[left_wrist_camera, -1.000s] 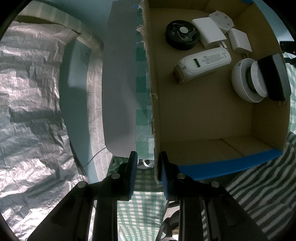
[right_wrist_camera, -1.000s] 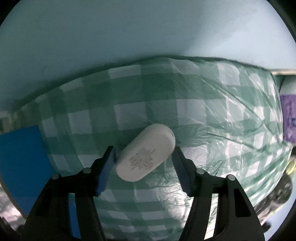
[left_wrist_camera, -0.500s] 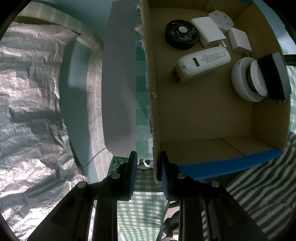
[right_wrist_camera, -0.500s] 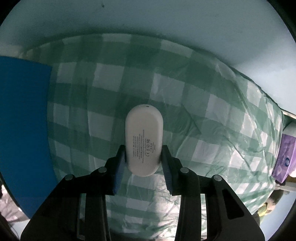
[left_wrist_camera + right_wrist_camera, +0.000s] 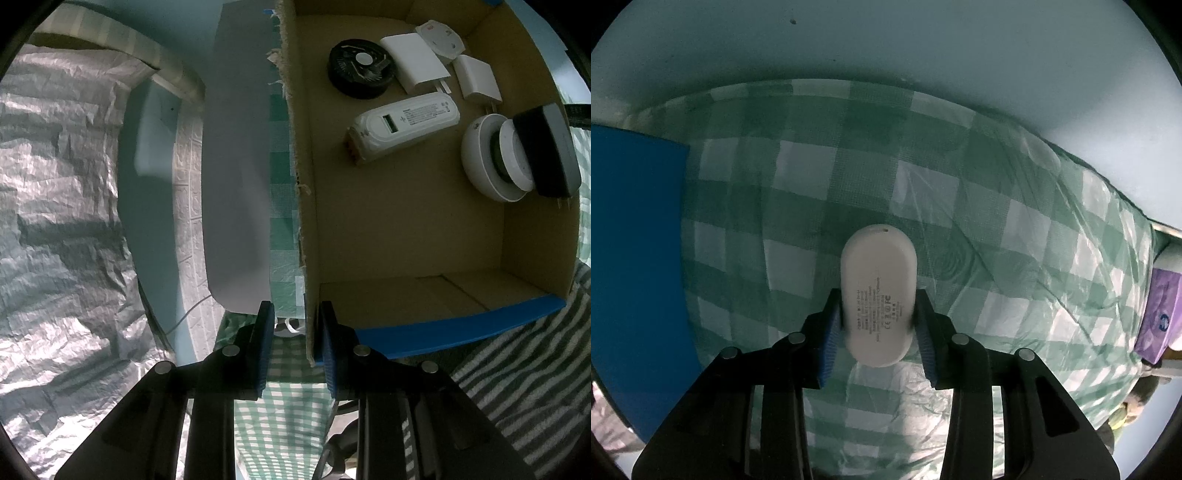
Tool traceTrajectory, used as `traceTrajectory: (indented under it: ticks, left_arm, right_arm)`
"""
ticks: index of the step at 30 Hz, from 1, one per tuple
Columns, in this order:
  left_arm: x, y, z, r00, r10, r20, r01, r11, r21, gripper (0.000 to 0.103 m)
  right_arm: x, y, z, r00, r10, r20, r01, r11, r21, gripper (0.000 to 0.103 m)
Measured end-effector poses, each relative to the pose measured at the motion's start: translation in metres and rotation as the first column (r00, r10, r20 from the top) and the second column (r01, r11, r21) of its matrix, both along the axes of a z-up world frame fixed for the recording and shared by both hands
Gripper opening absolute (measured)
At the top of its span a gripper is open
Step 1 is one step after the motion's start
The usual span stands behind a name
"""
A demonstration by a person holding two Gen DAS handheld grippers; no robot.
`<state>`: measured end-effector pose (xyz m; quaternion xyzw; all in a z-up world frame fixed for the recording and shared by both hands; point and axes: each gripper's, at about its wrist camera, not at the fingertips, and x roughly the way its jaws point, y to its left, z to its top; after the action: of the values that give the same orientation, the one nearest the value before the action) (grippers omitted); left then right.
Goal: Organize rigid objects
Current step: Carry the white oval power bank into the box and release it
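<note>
Our right tongs [image 5: 877,330] pinched a white power bank [image 5: 878,299]; our left tongs [image 5: 293,345] straddled the cardboard box [image 5: 310,229] wall, narrowly spread.

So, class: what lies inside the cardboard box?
Inside the cardboard box: a black fan, three white chargers, a white power bank, a white round device and a black adapter partly covering it. Anything beneath them stays hidden.

Black hand-held gripper [image 5: 879,332], blue pads [image 5: 829,339], silver screws.
</note>
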<state>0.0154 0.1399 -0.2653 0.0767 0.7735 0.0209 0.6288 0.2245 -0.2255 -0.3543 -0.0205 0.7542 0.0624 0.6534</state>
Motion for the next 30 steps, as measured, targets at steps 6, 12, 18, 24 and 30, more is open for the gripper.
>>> traceTrajectory:
  ticks: [6, 12, 18, 24, 30]
  left_arm:
    - [0.000, 0.000, 0.001, 1.000, -0.002, 0.002, 0.002, 1.000, 0.001, 0.024]
    - [0.000, -0.001, 0.000, 1.000, -0.010, 0.000, 0.010, 1.000, 0.004, 0.024]
    - [0.000, -0.002, 0.000, 1.000, -0.015, 0.001, 0.015, 1.000, 0.004, 0.024]
    - [0.001, -0.002, 0.000, 1.000, -0.017, 0.000, 0.017, 1.000, 0.005, 0.024]
    - [0.001, -0.002, 0.001, 1.000, -0.013, 0.006, 0.013, 1.000, 0.005, 0.024]
  right_arm:
    - [-0.034, 0.020, 0.014, 0.999, 0.037, 0.008, -0.037, 0.999, 0.005, 0.037]
    - [-0.046, 0.035, 0.044, 0.996, 0.078, 0.039, -0.080, 0.996, 0.029, 0.037]
    - [-0.058, 0.063, 0.079, 0.986, 0.145, 0.081, -0.150, 0.987, 0.057, 0.037]
    - [-0.066, 0.089, 0.118, 0.967, 0.224, 0.119, -0.234, 0.969, 0.084, 0.037]
    - [-0.071, 0.111, 0.139, 0.941, 0.300, 0.158, -0.318, 0.942, 0.108, 0.037]
